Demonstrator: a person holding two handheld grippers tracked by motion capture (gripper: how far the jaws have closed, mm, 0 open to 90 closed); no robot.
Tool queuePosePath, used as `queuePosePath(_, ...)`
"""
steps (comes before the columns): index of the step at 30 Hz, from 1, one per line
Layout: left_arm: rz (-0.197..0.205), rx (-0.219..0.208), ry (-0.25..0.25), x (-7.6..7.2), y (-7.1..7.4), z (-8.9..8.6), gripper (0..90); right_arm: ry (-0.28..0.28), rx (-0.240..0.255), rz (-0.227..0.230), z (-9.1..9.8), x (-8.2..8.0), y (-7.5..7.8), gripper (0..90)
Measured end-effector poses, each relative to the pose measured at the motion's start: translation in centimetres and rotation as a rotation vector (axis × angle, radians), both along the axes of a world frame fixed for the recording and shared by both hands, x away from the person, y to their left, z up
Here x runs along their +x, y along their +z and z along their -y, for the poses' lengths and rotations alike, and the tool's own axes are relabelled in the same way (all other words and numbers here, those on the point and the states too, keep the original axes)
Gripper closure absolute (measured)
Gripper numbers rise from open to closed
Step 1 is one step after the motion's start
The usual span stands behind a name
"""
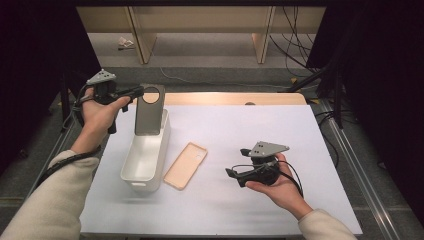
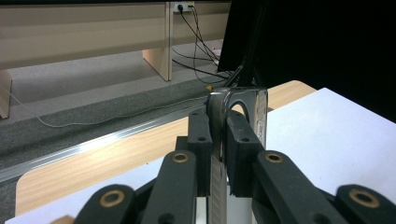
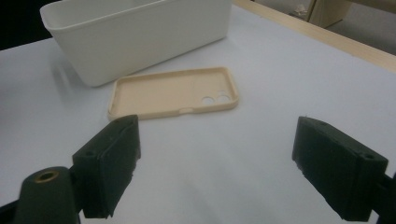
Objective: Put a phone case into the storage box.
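A grey phone case (image 1: 149, 109) with a round camera hole hangs upright over the far end of the white bin (image 1: 139, 170). My left gripper (image 1: 138, 91) is shut on its top edge. In the left gripper view the case (image 2: 256, 108) stands edge-on between the black pads (image 2: 200, 140). A tan phone case (image 1: 185, 165) lies inside-up on the white table cover, just right of the bin. My right gripper (image 1: 236, 176) rests low at the front right, open, pointing toward the tan case (image 3: 173, 93) with nothing between its fingers (image 3: 109, 161).
The white bin (image 3: 116, 42) is long and narrow, its inside bare where visible. A wooden table edge (image 1: 235, 98) runs along the far side. Cables (image 1: 292, 40) and wooden furniture legs lie on the floor beyond. Dark stands flank both sides.
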State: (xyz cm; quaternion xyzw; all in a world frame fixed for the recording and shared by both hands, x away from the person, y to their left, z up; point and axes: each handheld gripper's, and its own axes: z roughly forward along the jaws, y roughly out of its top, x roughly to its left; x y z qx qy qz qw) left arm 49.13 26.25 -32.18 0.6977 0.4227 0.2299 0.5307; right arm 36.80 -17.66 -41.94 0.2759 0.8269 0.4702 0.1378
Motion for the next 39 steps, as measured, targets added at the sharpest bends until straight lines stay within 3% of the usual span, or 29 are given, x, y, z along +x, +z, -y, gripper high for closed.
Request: queuePosePath(39,-0.005,0.007,0.004,1.9,-1.1,-0.1,81.8,0.003,0.004,-0.002,0.0,0.1,-0.1,16.3)
